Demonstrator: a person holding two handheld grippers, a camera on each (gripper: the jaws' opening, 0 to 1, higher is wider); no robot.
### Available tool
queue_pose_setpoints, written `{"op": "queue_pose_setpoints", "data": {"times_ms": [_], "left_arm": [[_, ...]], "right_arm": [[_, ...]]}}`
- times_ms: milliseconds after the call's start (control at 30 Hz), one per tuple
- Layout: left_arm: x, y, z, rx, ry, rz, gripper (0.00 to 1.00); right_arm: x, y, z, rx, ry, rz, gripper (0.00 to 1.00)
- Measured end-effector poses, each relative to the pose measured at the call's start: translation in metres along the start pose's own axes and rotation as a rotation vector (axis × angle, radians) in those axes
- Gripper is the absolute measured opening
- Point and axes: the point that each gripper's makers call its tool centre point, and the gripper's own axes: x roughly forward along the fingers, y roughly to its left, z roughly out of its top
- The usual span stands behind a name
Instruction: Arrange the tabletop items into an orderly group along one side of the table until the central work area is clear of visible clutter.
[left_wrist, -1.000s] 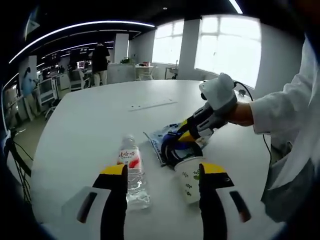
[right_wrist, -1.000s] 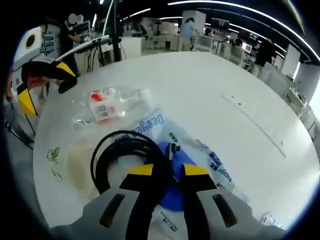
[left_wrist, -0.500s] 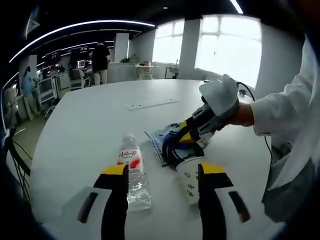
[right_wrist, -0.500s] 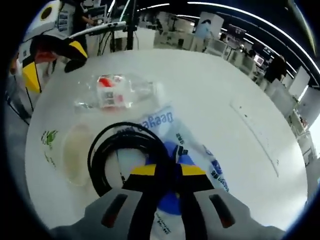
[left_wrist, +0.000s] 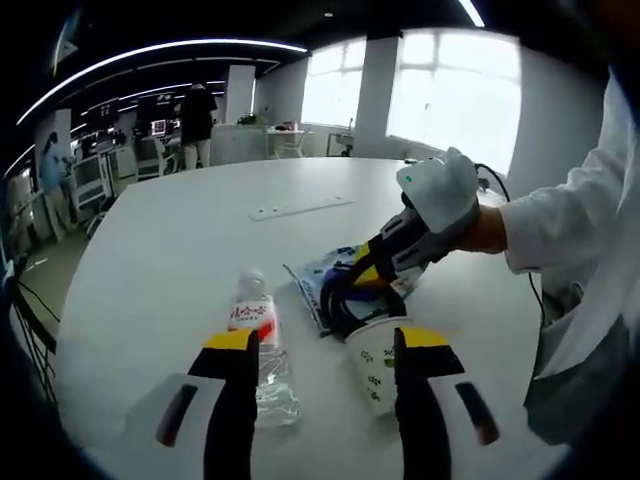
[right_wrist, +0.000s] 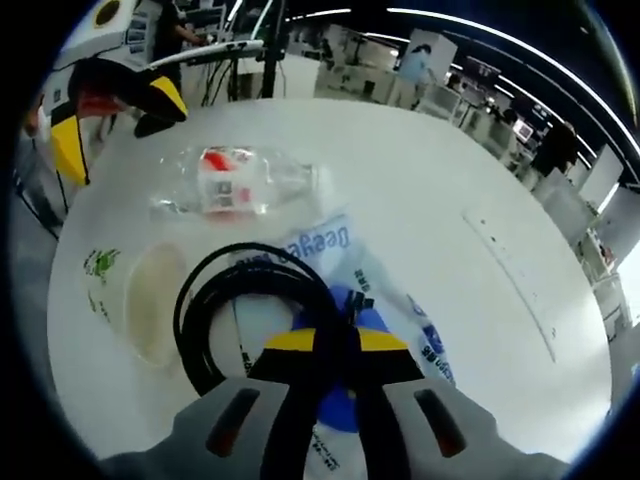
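A black cable coil (right_wrist: 222, 300) lies on a blue-and-white packet (right_wrist: 400, 305), partly over the mouth of a paper cup (right_wrist: 148, 300). My right gripper (right_wrist: 337, 342) is shut on the coil's near edge. Beyond them a clear water bottle (right_wrist: 235, 180) with a red label lies on its side. In the left gripper view the bottle (left_wrist: 256, 345) and the cup (left_wrist: 372, 358) sit just ahead of my open left gripper (left_wrist: 328, 345), whose jaws hold nothing. Behind the cup, the right gripper (left_wrist: 372, 268) in a gloved hand pinches the cable coil (left_wrist: 345, 300).
The round white table (left_wrist: 180, 240) stretches wide and bare toward the far side, with a thin white strip (left_wrist: 300, 208) lying on it. A person's white sleeve (left_wrist: 570, 220) stands at the table's right edge. Desks, chairs and people fill the room behind.
The right gripper's jaws have closed onto the cable coil. The coil has shifted slightly toward the cup. The left gripper has hardly moved.
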Motion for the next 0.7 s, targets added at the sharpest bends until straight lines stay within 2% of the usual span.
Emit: {"op": "queue_pose_setpoints", "data": {"times_ms": [467,700], "left_arm": [[0.012,-0.007,0.007,0.023,0.015,-0.025,0.51],[0.029,-0.011,0.014,0.049,0.037,-0.044,0.51]], "right_arm": [[-0.005,0.001,0.002,0.028,-0.023,0.004,0.06],[-0.008,0.001,0.004,0.033,-0.041,0.002,0.06]]}}
